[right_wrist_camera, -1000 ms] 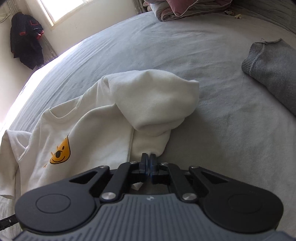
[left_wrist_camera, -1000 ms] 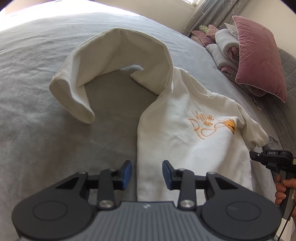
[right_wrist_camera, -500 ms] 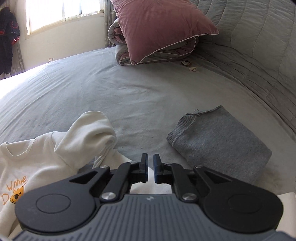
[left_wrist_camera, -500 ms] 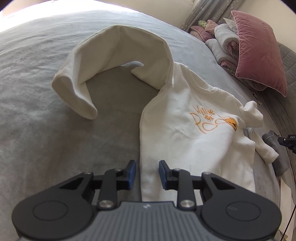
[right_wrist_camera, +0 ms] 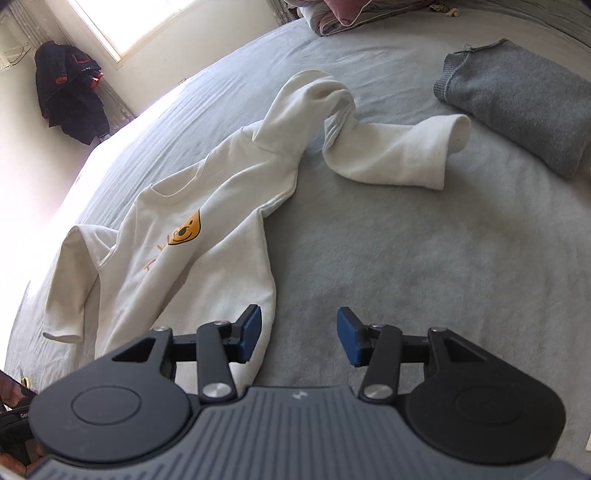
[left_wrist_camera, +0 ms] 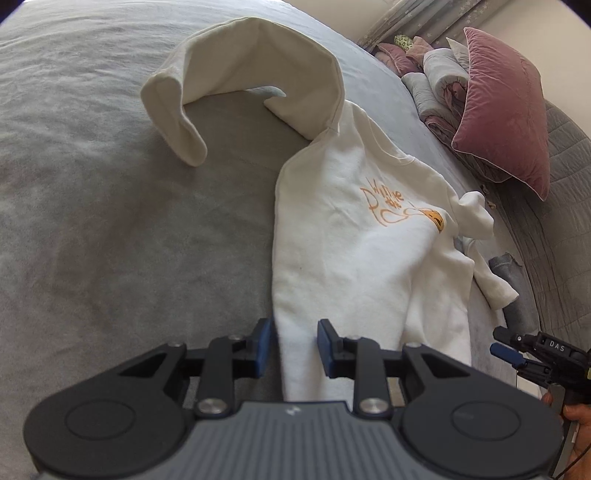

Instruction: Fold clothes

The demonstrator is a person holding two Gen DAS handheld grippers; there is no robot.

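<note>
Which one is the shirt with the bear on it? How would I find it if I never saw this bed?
Start at the big grey bed that fills the room. A cream sweatshirt lies spread out on it, both long sleeves flung outward. Unlike the plain grey folded sweater beside it, it has orange writing and a little yellow bear face on the chest.

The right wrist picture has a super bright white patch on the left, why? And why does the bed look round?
Right wrist view: sun through the window washes out the bed at the left. Left wrist view: the bed's far corner is overexposed too. Both views: the fisheye lens curves the bed, and the sweatshirt near the tool is blurred.
</note>
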